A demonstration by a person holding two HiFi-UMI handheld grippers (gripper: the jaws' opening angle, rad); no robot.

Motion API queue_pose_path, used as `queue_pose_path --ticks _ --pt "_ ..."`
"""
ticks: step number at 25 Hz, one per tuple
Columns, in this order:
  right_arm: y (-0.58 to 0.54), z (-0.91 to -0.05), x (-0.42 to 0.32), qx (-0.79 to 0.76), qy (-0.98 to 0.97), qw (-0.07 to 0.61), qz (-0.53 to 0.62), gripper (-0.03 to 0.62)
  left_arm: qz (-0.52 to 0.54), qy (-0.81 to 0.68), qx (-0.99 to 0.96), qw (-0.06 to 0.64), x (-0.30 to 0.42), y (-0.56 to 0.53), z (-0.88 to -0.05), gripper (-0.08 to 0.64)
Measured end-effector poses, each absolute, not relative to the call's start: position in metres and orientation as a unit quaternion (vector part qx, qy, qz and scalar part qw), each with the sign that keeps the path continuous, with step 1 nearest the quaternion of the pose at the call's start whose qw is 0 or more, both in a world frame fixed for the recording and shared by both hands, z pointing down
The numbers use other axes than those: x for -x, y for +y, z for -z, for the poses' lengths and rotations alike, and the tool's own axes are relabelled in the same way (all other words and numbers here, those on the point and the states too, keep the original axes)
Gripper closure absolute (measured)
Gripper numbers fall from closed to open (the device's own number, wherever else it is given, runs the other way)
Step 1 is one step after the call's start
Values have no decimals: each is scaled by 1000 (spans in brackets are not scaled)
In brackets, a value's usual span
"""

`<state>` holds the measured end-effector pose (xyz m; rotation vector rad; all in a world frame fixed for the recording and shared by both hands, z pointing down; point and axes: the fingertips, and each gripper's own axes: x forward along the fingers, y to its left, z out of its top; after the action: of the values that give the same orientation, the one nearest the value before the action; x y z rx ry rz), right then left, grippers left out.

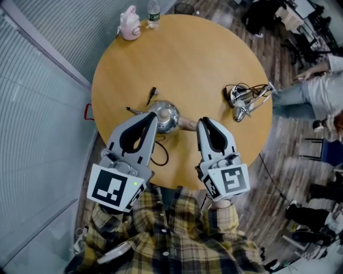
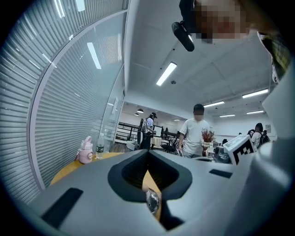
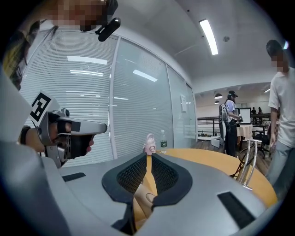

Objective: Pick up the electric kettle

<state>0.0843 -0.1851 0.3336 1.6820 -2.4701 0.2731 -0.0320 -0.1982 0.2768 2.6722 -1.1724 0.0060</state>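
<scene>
The electric kettle [image 1: 166,116], round and of polished steel, stands near the middle of the round wooden table [image 1: 193,59]. Its spout points left and its beige handle [image 1: 188,125] points right. My left gripper [image 1: 151,119] hangs over the kettle's near left side, jaws shut with only a thin slit; its own view shows the shiny lid knob [image 2: 152,202] just below the jaws. My right gripper [image 1: 203,124] is by the handle's end, jaws shut. The handle [image 3: 144,199] shows under them in the right gripper view, and no grip on it is visible.
A black cord [image 1: 159,155] loops from the kettle toward the near table edge. A metal stand with cables [image 1: 244,99] lies at the right. A pink bottle [image 1: 130,24] and a water bottle [image 1: 154,13] stand at the far edge. Seated people are beyond the table, right.
</scene>
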Motion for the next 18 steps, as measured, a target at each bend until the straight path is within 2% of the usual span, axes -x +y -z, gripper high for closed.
queue_pose_path --ticks 7,9,14,18 --pt "-179 -366 -94 -562 -816 82 -107 544 -11 -413 -902 123 33 -202 -305 557" --pt "-177 -376 -97 -560 -816 83 -116 501 -13 -417 -900 122 33 -203 -311 557" --pt "-172 -398 -103 -558 -815 97 -122 462 -17 -426 -896 126 34 -206 -323 557" --pt "-170 -411 -107 -556 -816 99 -123 406 -23 -432 -892 129 36 -210 -332 557"
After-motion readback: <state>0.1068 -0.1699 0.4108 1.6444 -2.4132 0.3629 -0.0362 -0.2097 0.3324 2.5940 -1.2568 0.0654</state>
